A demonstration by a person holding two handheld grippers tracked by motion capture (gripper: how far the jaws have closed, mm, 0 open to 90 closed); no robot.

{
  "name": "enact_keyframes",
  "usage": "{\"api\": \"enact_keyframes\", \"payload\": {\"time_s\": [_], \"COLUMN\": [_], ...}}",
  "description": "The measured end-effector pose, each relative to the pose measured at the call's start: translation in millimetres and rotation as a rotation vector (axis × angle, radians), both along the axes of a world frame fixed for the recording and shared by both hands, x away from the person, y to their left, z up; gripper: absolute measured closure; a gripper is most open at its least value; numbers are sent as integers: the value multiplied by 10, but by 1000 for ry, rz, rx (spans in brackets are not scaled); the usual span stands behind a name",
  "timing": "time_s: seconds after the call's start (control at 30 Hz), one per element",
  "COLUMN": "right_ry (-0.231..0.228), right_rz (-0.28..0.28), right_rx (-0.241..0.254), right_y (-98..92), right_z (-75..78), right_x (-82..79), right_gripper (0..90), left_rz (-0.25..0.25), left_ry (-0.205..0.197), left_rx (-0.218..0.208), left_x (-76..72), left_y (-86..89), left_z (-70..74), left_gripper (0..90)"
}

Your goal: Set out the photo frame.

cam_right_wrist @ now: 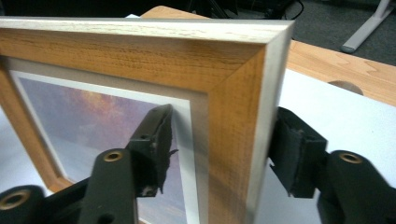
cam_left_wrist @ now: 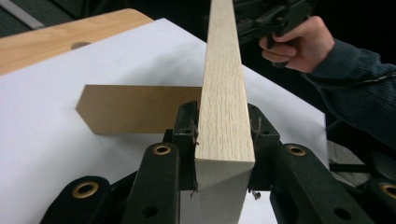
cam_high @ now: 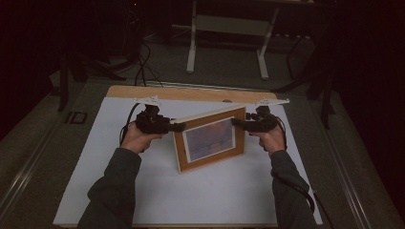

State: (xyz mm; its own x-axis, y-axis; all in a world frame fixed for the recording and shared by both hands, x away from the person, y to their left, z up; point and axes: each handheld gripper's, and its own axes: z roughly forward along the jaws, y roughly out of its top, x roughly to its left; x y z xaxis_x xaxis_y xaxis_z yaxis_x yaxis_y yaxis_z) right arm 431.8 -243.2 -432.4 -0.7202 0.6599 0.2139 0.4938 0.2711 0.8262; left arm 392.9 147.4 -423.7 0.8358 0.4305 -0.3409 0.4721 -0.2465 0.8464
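both forearms [cam_high: 114, 186] reach forward, hand-held grippers flanking upright frame [cam_high: 210, 139].

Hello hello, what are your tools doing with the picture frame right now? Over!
Left tool clamped on picture frame edge. Right tool straddles the other edge, pads not pressing. Frame upright on white sheet. Nothing in the way.

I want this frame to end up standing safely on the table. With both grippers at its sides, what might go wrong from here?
1. The right gripper has its jaws either side of the picture frame, with a gap at the front pad, so the left gripper may carry it alone and it could tip.
2. The front pad is in front of the picture and might scuff it.
3. The back stand looks splayed; it may not prop the frame.
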Motion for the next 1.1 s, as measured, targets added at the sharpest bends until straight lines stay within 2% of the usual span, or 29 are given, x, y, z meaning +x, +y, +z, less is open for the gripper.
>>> {"api": "enact_keyframes", "payload": {"time_s": [0.23, 0.43, 0.77, 0.87, 1.1], "right_ry": [-1, -5, -13, -14, -13], "right_rz": [-2, -10, -28, -33, -48], "right_rx": [11, 10, 7, 6, -2], "right_y": [-85, -137, -135, -129, -130], "right_z": [-11, -23, -26, -25, -19], "right_x": [-22, -39, -60, -70, -107], "right_gripper": [542, 613, 617, 618, 618], "left_rz": [35, 47, 62, 73, 99], "left_ry": [-26, -32, -34, -37, -43], "left_rx": [11, 12, 13, 16, 12], "left_x": [8, 15, 20, 15, -37], "left_y": [-9, -15, -22, -19, 77], "left_z": [-4, -8, -9, -7, 10], "left_gripper": [703, 700, 689, 663, 631]}}
